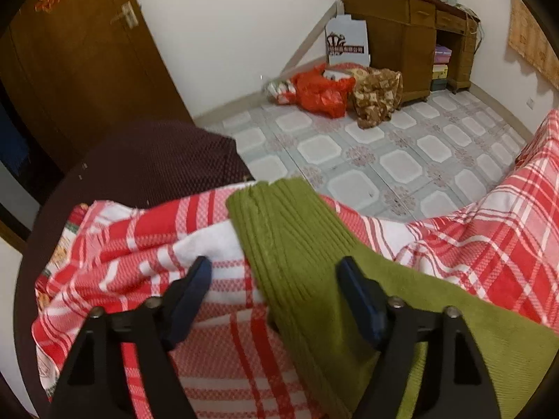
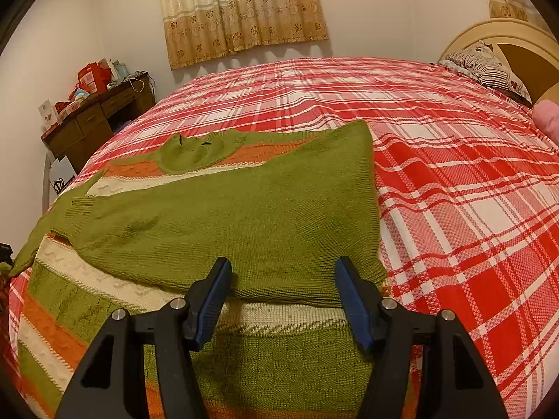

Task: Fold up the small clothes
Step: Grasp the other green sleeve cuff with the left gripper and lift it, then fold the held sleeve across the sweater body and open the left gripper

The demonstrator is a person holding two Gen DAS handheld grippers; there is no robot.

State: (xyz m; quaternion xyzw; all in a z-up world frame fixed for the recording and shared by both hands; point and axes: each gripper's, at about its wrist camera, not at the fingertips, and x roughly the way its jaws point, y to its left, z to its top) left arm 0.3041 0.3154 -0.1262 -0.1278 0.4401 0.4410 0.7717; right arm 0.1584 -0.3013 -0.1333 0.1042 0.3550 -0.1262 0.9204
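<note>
My left claw (image 1: 274,274) hangs parted and empty over the sweater's ribbed cuff (image 1: 279,230) at the bed's (image 2: 454,174) edge, ready to fold that sleeve in, while my right claw (image 2: 283,276), also apart, waits above the folded sweater (image 2: 227,216).

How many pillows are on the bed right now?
2. A black-and-white striped fabric pillow lies at the head of the red plaid-covered bed by the headboard; part of a pink pillow shows at the right edge. Others may be out of frame.
</note>
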